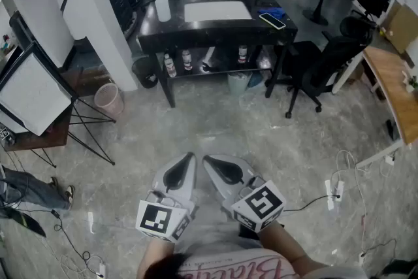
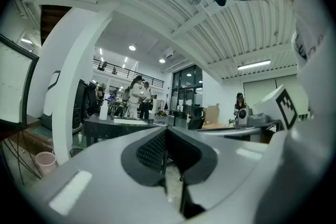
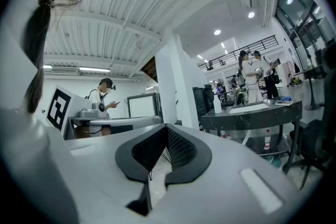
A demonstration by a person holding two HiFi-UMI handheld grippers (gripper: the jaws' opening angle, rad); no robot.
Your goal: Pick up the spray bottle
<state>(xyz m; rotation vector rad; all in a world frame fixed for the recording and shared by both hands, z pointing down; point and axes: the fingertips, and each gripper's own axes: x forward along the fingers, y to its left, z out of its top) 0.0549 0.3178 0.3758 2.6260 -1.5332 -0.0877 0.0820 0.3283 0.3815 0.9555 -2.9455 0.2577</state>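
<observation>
The white spray bottle [image 1: 162,0] with a blue trigger stands upright on the left end of a black table [image 1: 215,28] far ahead of me. It shows small in the left gripper view [image 2: 103,110] and the right gripper view [image 3: 217,104]. My left gripper [image 1: 190,156] and right gripper [image 1: 206,160] are held side by side low over the floor, well short of the table, tips nearly touching each other. Both point level toward the table. Each is shut with nothing between its jaws [image 2: 166,131] [image 3: 167,128].
The table also carries a white mat [image 1: 217,11], a blue cloth [image 1: 271,11] and a phone [image 1: 272,20]; bottles [image 1: 188,61] stand on its lower shelf. A black office chair [image 1: 320,68], a pink bin [image 1: 109,99], an easel board [image 1: 29,91], a wooden desk [image 1: 392,85] and floor cables [image 1: 333,193] surround the path.
</observation>
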